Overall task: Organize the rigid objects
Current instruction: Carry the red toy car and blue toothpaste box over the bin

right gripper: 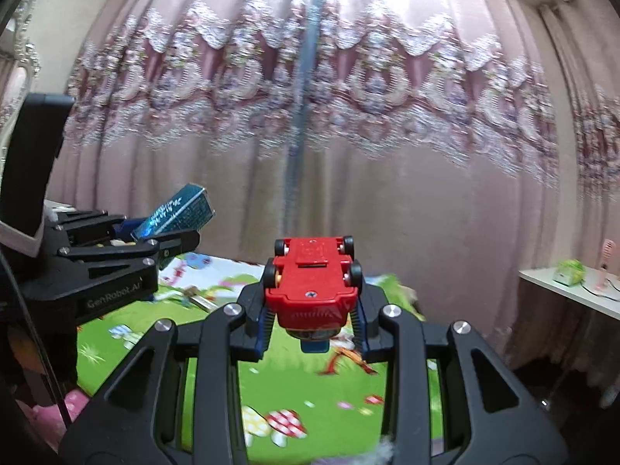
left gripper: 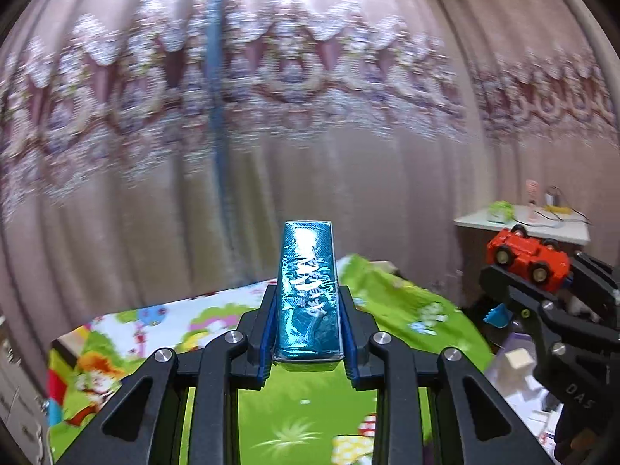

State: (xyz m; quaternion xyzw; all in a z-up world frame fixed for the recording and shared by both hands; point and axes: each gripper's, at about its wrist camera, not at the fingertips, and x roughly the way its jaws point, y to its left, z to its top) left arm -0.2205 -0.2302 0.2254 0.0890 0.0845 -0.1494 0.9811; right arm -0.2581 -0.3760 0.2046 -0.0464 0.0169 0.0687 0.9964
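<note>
The left tongs (left gripper: 308,325) are clamped on a blue box (left gripper: 308,294). The blue pads press on its two long sides, and the box sticks out forward past the fingertips, held in the air above a colourful play mat (left gripper: 294,418). The right tongs (right gripper: 312,310) are clamped on a red toy car (right gripper: 312,279). The car is upside down, so its flat underside with a small screw faces the right wrist camera, and its four black wheels point up.

In the left wrist view the right tongs (left gripper: 542,283) show at the right edge, with the red car lying across them, well apart from the blue box. In the right wrist view the left tongs (right gripper: 162,244) show at the left, with the box tilted upward. Nothing stands between the two pairs of tongs.

Under both there is the play mat, green with cartoon mushrooms and animals. Behind it hangs a pink curtain (right gripper: 348,135) with a wide embroidered band, blurred in both views. At the far right is a white counter (right gripper: 562,290), and on it stand a small green thing (right gripper: 569,271) and some pink items too small to tell.

The blue box is long and narrow, wrapped in shiny foil with white writing that I cannot read. The car is bright red plastic, with pale hubs in the wheels.
</note>
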